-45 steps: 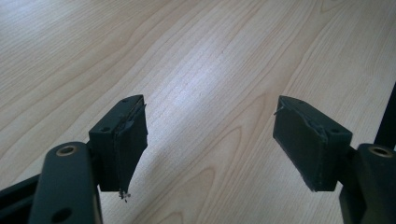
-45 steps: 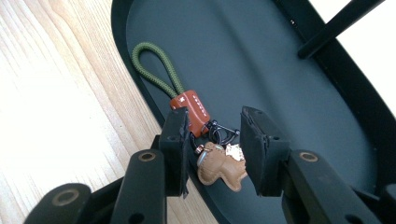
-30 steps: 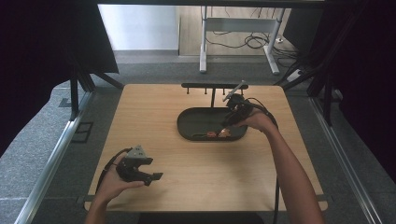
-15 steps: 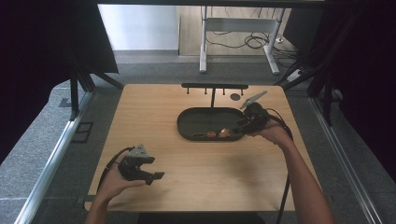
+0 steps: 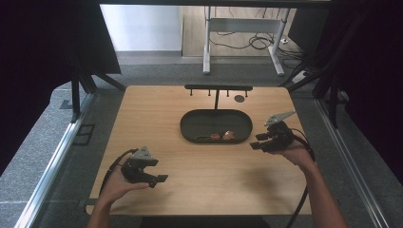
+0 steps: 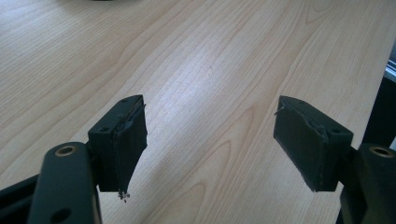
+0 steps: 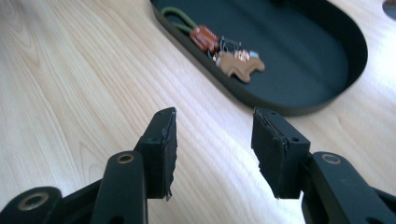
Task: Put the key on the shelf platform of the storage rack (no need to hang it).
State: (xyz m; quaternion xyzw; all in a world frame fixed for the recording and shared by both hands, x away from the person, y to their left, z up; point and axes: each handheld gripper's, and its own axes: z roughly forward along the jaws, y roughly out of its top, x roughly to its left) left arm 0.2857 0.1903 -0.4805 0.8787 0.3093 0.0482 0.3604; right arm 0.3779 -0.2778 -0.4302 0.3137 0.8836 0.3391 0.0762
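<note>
Right hand-held gripper [image 7: 212,151]: jaws apart, empty | left hand-held gripper [image 6: 210,140]: apart, empty | keys [image 7: 224,51] in tray [image 7: 327,100]: no legible writing

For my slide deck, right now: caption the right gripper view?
Open right gripper hovers over the wooden table, beside a black oval tray holding a keychain bundle.

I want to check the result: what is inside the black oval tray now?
Inside the black oval tray lies a small bunch of key fobs with a green loop. What lies beneath them is covered.
</note>
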